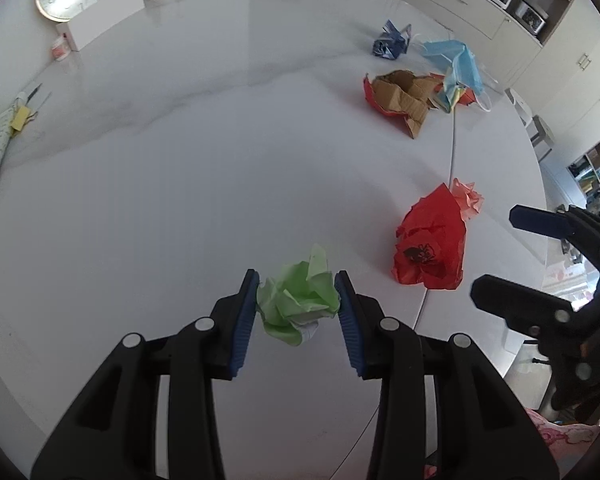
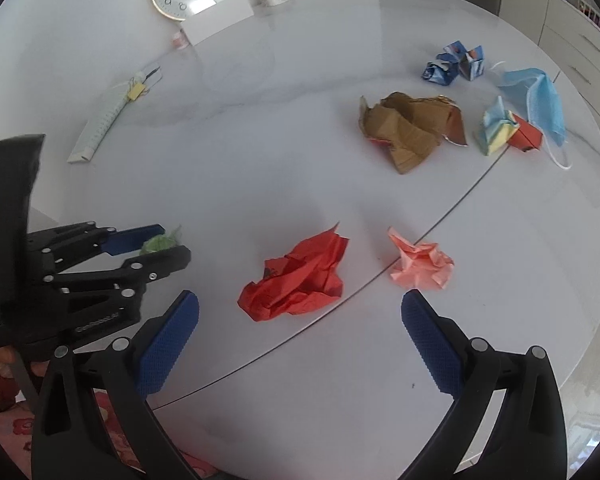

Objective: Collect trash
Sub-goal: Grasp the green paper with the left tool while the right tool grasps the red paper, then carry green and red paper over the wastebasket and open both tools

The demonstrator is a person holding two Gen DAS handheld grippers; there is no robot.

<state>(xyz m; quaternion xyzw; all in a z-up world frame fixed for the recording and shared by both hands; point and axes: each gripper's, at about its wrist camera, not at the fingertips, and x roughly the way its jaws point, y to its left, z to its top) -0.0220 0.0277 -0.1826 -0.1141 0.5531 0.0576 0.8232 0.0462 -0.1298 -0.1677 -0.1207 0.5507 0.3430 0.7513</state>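
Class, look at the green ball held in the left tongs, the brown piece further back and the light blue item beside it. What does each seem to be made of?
Green ball: thin matte paper, sharply crumpled. Brown piece: probably cardboard, matte, stiff torn folds. Light blue item: likely a nonwoven fabric face mask, pleated, with white ear loops.

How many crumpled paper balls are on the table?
3: green ball between the left gripper fingers, red ball before the right gripper, pink ball beside it.
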